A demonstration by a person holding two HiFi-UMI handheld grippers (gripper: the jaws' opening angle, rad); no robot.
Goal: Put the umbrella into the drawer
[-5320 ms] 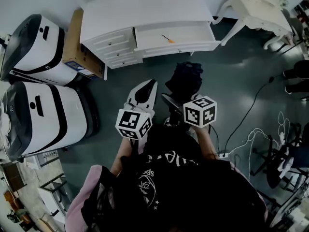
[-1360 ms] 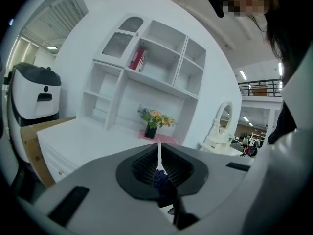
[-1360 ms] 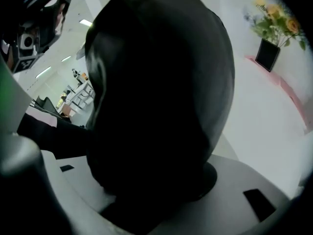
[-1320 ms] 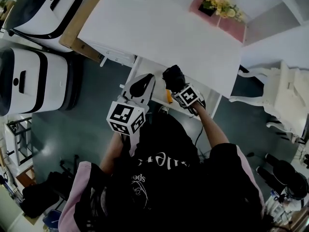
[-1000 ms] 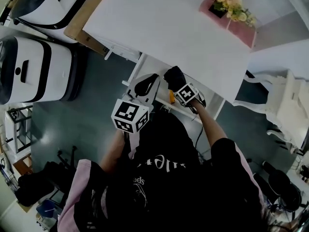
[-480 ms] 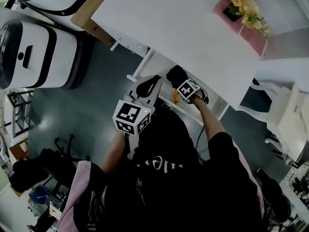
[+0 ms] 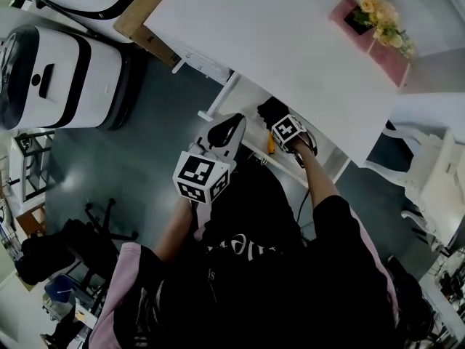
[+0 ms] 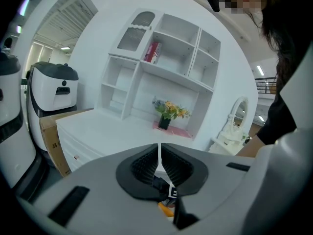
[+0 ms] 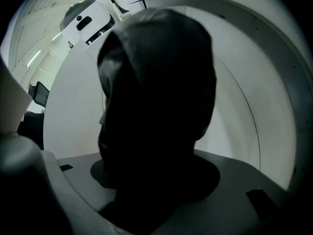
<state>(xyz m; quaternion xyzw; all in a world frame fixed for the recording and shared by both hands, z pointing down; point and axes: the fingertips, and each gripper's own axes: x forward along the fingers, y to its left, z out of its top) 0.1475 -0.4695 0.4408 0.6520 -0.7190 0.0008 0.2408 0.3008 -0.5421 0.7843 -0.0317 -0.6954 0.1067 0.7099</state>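
Observation:
The black folded umbrella [image 7: 269, 110] is held in my right gripper [image 7: 279, 121], which is shut on it and reaches into the open white drawer [image 7: 320, 167] under the desk edge. In the right gripper view the umbrella [image 9: 156, 97] fills the frame between the jaws of the right gripper [image 9: 156, 180], with the drawer's white walls [image 9: 244, 116] close around it. My left gripper [image 7: 227, 122] hovers just left of the drawer, shut and holding nothing; the left gripper [image 8: 159, 153] has its pads touching. A small orange item [image 7: 270, 145] lies in the drawer.
The white desk top [image 7: 290, 42] carries a pink flower box [image 7: 374, 9]. Two white-and-black machines [image 7: 54, 71] and a cardboard box [image 7: 145, 24] stand to the left. A white chair [image 7: 436, 177] stands at the right, and a black chair base [image 7: 94, 227] is on the floor.
The person has stepped up to the desk. My right gripper has carried the umbrella forward and down into the drawer. The left gripper stayed shut beside it.

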